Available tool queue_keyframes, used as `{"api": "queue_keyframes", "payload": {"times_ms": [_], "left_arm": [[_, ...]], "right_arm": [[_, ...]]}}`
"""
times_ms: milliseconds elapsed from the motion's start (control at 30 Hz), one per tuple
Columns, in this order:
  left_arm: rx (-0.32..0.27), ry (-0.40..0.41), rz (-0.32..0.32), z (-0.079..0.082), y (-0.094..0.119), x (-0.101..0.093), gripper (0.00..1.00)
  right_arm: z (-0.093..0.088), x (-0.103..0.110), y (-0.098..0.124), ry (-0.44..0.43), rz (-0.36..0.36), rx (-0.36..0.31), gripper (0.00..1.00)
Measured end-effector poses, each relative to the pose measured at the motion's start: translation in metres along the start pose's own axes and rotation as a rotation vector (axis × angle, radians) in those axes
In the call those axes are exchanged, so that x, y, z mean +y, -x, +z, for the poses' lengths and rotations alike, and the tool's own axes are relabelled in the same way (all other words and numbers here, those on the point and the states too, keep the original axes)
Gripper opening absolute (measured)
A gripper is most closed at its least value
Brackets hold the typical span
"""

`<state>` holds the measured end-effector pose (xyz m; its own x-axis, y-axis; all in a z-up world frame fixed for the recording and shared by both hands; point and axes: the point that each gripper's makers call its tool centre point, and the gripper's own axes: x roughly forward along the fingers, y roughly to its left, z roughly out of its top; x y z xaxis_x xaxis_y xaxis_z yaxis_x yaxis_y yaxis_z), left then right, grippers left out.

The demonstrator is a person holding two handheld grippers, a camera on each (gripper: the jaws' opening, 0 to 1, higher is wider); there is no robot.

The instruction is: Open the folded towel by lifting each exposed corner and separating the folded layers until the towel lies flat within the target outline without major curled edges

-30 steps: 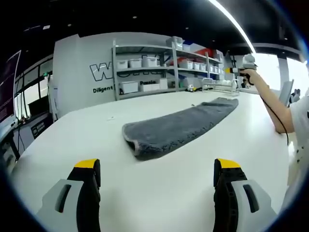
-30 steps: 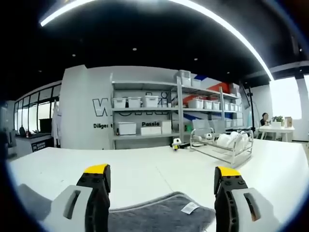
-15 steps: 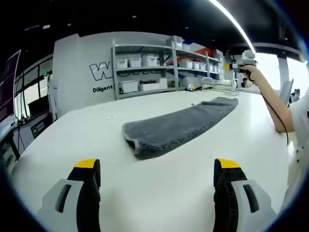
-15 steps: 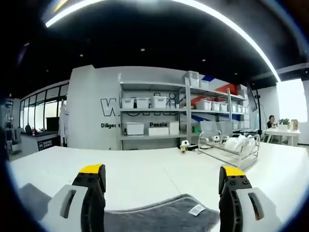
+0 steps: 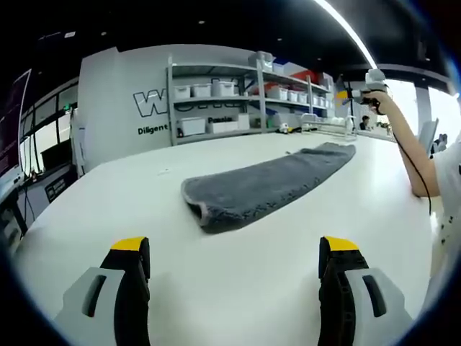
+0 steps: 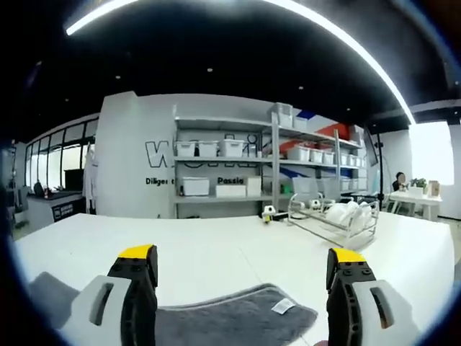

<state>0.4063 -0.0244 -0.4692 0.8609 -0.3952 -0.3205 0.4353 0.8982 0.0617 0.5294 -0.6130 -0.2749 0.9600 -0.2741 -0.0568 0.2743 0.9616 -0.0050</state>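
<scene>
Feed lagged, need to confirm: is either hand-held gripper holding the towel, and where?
Nothing is held. The left hand-held gripper and right hand-held gripper are both open, clear of the folded grey towel on the table.

Large dark outlined letters are painted on the pale grey back wall [image 5: 115, 94], partly hidden behind a metal shelving unit [image 5: 216, 94]. In the left gripper view the lettering [image 5: 151, 103] begins with a big "W"; the following letters are covered by the shelves. Beneath it, smaller dark text [image 5: 152, 130] starts "Diligent", and a further word showing between the shelves is too blurred to read there. In the right gripper view the same wall [image 6: 133, 158] shows the big "W" [image 6: 160, 153], the smaller line [image 6: 159, 181] reading "Diliger" before a shelf post cuts it off, and further along a word [image 6: 231, 180] that looks like "Passio".

A small white tag [image 6: 282, 306] on the grey towel [image 6: 238, 321] carries no print that can be made out.
</scene>
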Motion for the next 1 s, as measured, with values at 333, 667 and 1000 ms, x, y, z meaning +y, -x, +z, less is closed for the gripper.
{"api": "queue_keyframes", "payload": {"times_ms": [333, 667, 1000], "left_arm": [[-0.009, 0.016, -0.022, 0.0, -0.003, 0.003, 0.96], [-0.067, 0.073, -0.119, 0.013, -0.011, 0.013, 0.96], [-0.036, 0.012, -0.202, 0.014, -0.026, 0.023, 0.96]], "right_arm": [[0.007, 0.017, 0.007, 0.005, 0.075, -0.006, 0.99], [0.016, 0.019, 0.012, 0.007, 0.093, -0.028, 0.99], [0.021, 0.017, 0.02, -0.015, 0.106, -0.048, 0.99]]}}
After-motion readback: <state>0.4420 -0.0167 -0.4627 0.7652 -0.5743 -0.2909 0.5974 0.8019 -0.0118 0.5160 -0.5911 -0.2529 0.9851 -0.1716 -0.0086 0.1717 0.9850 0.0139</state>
